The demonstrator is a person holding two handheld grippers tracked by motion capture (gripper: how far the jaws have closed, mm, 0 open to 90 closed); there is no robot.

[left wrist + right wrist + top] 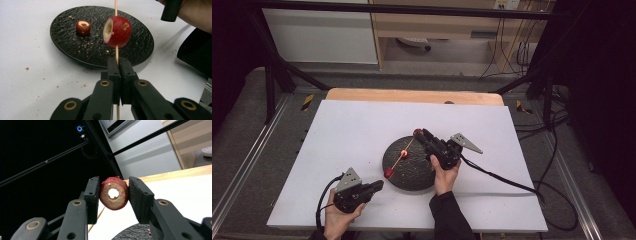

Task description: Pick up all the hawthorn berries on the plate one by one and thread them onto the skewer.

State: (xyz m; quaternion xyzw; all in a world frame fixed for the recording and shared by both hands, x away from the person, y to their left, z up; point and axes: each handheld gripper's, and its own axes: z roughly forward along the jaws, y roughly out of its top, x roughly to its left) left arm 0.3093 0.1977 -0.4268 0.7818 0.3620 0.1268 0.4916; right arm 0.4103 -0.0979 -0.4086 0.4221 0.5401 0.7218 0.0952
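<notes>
High view first: a round black plate [412, 172] with a rough, pebbled surface sits near the middle of a smooth white board [352, 130] laid on a pale wooden table [412, 95]. A thin wooden skewer [404, 150] crosses over the plate on a slant, from near left to far right. The left gripper [377, 186], held in a hand [339, 215] at the near left edge of the board, points toward the plate's near rim. The right gripper [418, 133], held in the other hand [444, 177] just right of the plate, reaches over its far side — a grey three-cornered plate rides on its top and a black cable trails off to the right.

Left gripper view: the matte black jaws stand pressed together, pinching the skewer [116, 56] between them. Just beyond the jaws a glossy red fruit [117, 31] is threaded on the stick, one side cut flat to show pale flesh. A smaller red fruit piece [83, 27] with a hollowed top lies on the plate [75, 47], among scattered crumbs that spill onto the white board too.

Right gripper view: the jaws, stippled on their inner faces, are closed narrowly on a cored fruit ring [114, 196] — red-skinned, tan-fleshed, with a clean round hole through its middle. It is held up in the air, above the plate's textured rim [130, 233], and the skewer's [96, 218] end shows below it.
</notes>
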